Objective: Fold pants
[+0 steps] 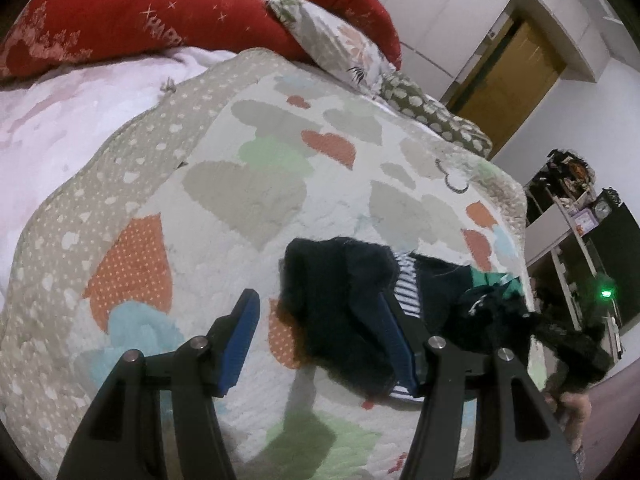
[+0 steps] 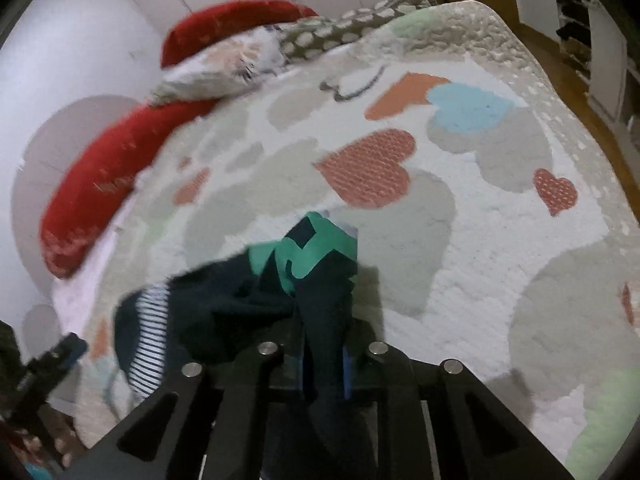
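The dark pants (image 2: 224, 304) lie bunched near the quilt's (image 2: 480, 240) front edge. The right gripper (image 2: 324, 364) pinches a fold; the left gripper (image 1: 320, 340) gapes empty beside them. Still spreading, I'd say: the left needs an edge next.

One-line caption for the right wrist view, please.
Right gripper clamps dark navy pants with green patches above a heart-patterned quilt.
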The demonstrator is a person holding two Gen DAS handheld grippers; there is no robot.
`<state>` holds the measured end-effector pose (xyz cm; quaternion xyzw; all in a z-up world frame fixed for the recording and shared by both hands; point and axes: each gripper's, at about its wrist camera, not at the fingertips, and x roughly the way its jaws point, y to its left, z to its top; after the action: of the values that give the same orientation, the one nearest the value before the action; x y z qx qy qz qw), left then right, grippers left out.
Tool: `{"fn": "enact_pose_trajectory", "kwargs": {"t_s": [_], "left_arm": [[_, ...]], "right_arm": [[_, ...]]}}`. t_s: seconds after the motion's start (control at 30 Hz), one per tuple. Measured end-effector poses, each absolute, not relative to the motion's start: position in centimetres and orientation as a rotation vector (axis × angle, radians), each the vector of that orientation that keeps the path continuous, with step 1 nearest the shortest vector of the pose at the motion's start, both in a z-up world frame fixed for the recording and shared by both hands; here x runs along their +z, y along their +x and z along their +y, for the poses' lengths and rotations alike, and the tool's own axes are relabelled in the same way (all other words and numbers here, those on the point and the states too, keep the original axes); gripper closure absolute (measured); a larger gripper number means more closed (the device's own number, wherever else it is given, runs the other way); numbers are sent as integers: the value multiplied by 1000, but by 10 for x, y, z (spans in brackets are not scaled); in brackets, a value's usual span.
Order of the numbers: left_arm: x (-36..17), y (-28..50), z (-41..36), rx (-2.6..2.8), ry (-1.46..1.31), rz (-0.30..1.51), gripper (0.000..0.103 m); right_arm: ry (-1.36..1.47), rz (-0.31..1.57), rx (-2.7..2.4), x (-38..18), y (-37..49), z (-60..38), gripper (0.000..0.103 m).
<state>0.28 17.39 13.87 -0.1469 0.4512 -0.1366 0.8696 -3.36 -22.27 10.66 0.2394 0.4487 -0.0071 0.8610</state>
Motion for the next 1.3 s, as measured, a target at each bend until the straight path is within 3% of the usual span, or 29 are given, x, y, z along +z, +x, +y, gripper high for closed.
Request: {"fn": "enact_pose_trajectory", "kwargs": {"t_s": [0.1, 0.23, 0.43, 0.53, 0.67, 0.77, 1.1, 1.2, 1.3], "left_arm": [[131, 7, 179, -261, -321, 964, 44], [115, 11, 184, -257, -361, 1002, 44], [87, 19, 178, -234, -321, 1065, 47], [84, 20, 185, -242, -326, 1078, 51], [93, 17, 207, -258, -405, 1059, 51], [101, 13, 225, -245, -458, 1028, 50], [102, -13, 260, -216, -514, 980, 49], [101, -20, 258, -236, -495, 973, 48], [99, -23, 253, -259, -491, 979, 45]], "right_arm": [[478, 861, -82, 124, -49, -224, 73], [418, 763, -112, 151, -64, -204, 72], [410, 932, 87, 115, -31, -151, 72], [378, 1048, 90, 88, -14, -138, 66], [364, 1012, 87, 115, -18, -135, 63], [329, 978, 149, 138, -16, -114, 49], [133, 1171, 342, 125, 56, 25, 33], [7, 1234, 326, 112, 74, 61, 22], [-93, 1285, 240, 95, 87, 75, 21]]}}
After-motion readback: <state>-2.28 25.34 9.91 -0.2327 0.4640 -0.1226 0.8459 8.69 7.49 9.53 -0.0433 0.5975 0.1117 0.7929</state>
